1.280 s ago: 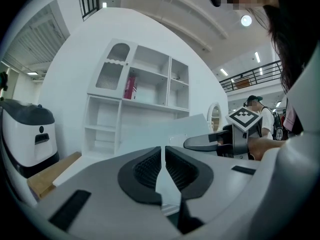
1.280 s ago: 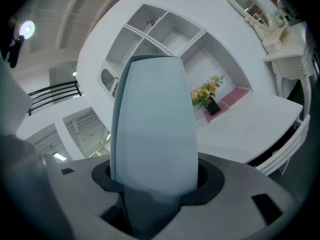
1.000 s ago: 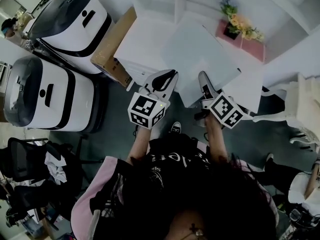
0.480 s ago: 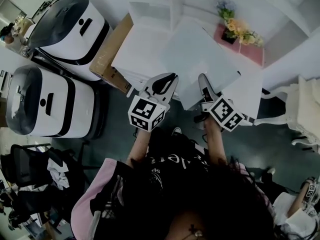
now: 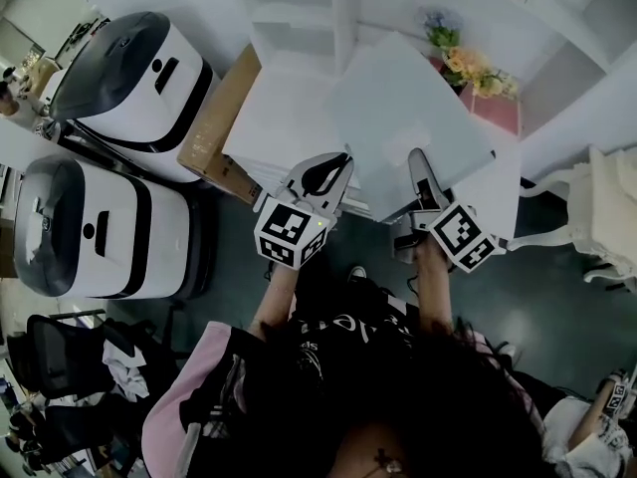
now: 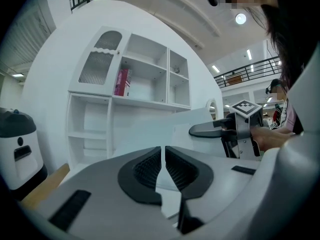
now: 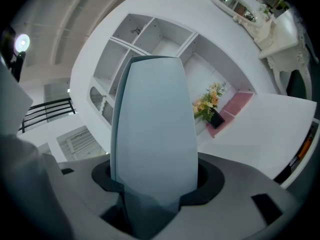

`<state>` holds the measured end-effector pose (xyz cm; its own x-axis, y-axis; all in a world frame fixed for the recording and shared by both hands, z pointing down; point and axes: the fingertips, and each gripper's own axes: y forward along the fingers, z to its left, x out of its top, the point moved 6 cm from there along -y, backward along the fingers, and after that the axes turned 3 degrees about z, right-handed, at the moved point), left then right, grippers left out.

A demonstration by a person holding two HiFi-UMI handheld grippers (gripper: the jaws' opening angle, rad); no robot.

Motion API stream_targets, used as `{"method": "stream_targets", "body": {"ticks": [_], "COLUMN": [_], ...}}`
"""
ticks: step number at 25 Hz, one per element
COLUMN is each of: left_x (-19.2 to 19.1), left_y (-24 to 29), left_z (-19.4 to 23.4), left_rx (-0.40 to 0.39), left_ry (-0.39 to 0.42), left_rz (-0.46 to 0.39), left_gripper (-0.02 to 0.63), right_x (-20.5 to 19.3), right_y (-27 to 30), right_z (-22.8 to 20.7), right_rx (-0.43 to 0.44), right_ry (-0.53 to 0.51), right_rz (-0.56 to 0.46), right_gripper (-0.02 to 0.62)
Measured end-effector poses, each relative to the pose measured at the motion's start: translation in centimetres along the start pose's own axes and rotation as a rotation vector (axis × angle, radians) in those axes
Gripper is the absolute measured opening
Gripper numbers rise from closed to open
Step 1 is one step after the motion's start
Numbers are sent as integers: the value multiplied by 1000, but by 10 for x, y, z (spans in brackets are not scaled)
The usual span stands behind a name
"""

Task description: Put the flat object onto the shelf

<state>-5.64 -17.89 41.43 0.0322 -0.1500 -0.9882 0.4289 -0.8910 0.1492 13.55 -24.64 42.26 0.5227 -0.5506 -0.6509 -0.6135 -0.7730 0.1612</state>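
Now we hold the flat white board by its near edge. The right gripper's jaws are clamped on it, and the left gripper's jaws are pressed nearly together on its thin edge. The board reaches ahead of both jaws, with the shelf beyond.

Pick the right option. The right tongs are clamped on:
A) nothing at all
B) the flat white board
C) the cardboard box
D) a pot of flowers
B: in the right gripper view the flat white board stands between the jaws of the right tongs, pinched at its near edge.
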Motion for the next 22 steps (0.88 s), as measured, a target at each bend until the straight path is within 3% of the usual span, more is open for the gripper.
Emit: {"method": "stream_targets", "body": {"ticks": [14,22], "left_x": [39,64], "left_y": [22,49], "left_z": [83,102], "left_rx": [-154,-278], "left_ry": [61,92], "left_rz": [-60,-96], "left_gripper": [35,35], "right_x": [54,100], "right_y": [29,26], "right_z": [74,99], "right_rx": [17,-71], "right_ry": [-5,19], "right_rz": [-255,-424], "right_gripper": [307,307]}}
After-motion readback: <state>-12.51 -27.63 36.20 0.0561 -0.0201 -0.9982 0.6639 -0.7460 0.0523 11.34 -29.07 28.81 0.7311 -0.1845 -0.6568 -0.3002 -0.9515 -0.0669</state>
